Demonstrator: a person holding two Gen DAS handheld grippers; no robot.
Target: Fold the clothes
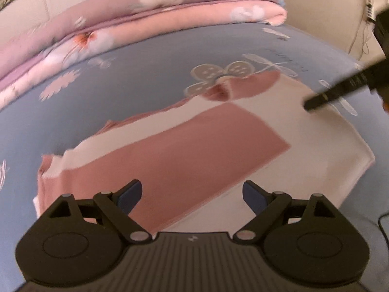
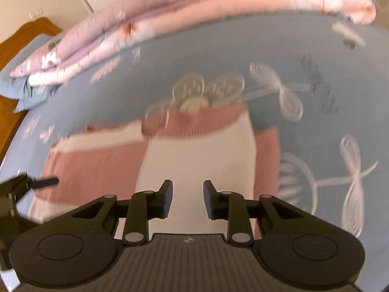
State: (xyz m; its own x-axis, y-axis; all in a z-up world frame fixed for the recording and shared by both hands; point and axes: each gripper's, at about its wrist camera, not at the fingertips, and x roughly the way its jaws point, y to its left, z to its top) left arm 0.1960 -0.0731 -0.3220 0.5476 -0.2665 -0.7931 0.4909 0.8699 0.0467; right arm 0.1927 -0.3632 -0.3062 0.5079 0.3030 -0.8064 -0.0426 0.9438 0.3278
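1. Pink-and-white sweater (image 1: pixel 184 146) lies flat on the blue flower-print bed sheet (image 1: pixel 145 73), partly folded: one pink sleeve (image 1: pixel 194 150) is laid across the white body, and the pink ribbed collar (image 2: pixel 194 121) sits at the far end.
2. In the right wrist view a pink strip (image 2: pixel 267 160) shows along the body's right edge; whether it is the other sleeve or a side panel cannot be told.
3. Left claw (image 1: pixel 192 194) is spread wide, holds nothing, and hovers over the sleeve near the garment's near edge.
4. Right claw (image 2: pixel 188 197) has a moderate gap, is empty, and sits over the white body; its dark finger also shows from the left camera (image 1: pixel 323 97).
5. Both views are motion-blurred, so fine creases are unreadable.
6. Judgement: the garment is mid-fold; the step in hand looks like squaring up the sleeve or taking an edge for a further fold.
7. To do it well: pinch only the intended layers, with both claws on matching points of one edge.
8. Lift low, carry evenly, and align edges before letting go.
9. Risk: dragging the folded sleeve off the body.
10. Folded pink floral quilt (image 1: pixel 145 19) lies at the far side, well apart.
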